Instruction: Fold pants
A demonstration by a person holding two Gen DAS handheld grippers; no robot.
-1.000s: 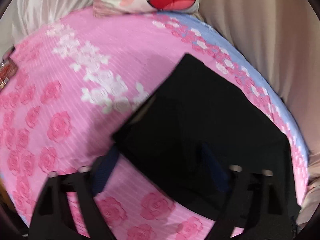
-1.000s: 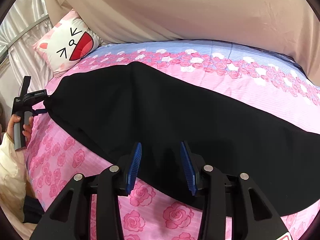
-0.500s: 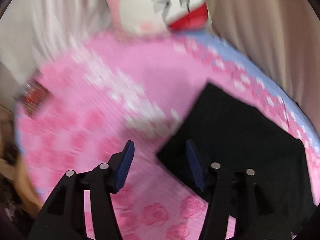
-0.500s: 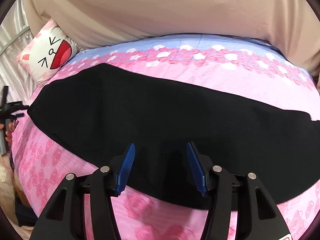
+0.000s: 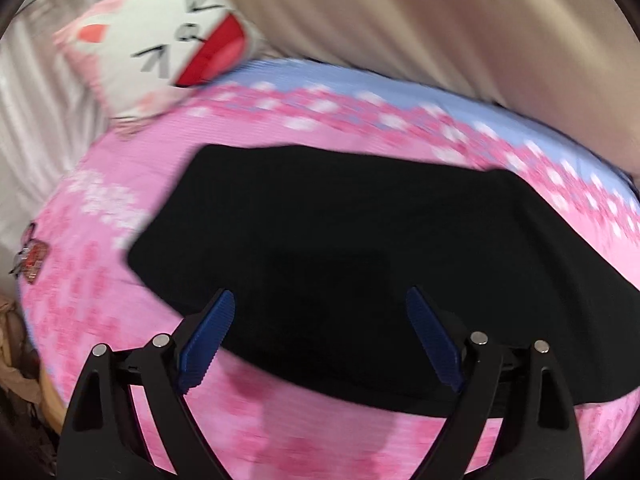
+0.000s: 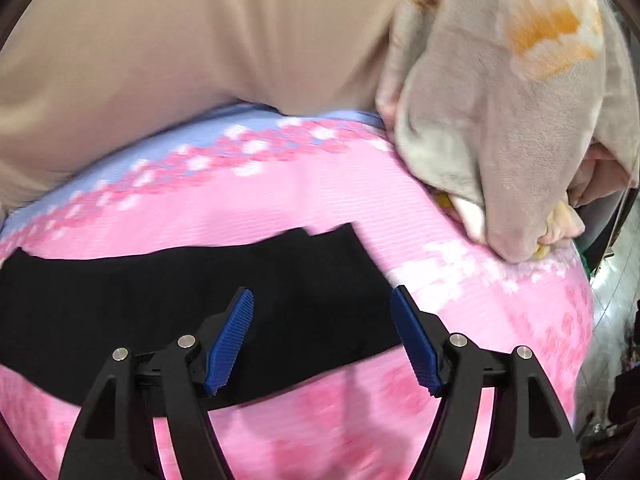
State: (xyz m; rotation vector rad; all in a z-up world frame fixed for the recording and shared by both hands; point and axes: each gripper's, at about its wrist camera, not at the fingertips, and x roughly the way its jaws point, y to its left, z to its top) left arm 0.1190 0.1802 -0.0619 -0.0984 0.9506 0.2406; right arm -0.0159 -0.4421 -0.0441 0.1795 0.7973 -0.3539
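Black fabric pants (image 5: 360, 248) lie flat across the pink rose-print bed (image 5: 100, 280), lengthwise, ready for another fold. Left tool (image 5: 320, 336) gapes wide above their near edge; right tool (image 6: 322, 332), equally wide and empty, hovers near the far-right leg end.

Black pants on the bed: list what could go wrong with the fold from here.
1. The black pants lie flat on the pink floral sheet; the open left gripper or right gripper could pinch sheet along with fabric.
2. At the leg end the two hems look offset, so a fold may come out uneven.
3. The grey blanket lies close to that end and could snag the right gripper.
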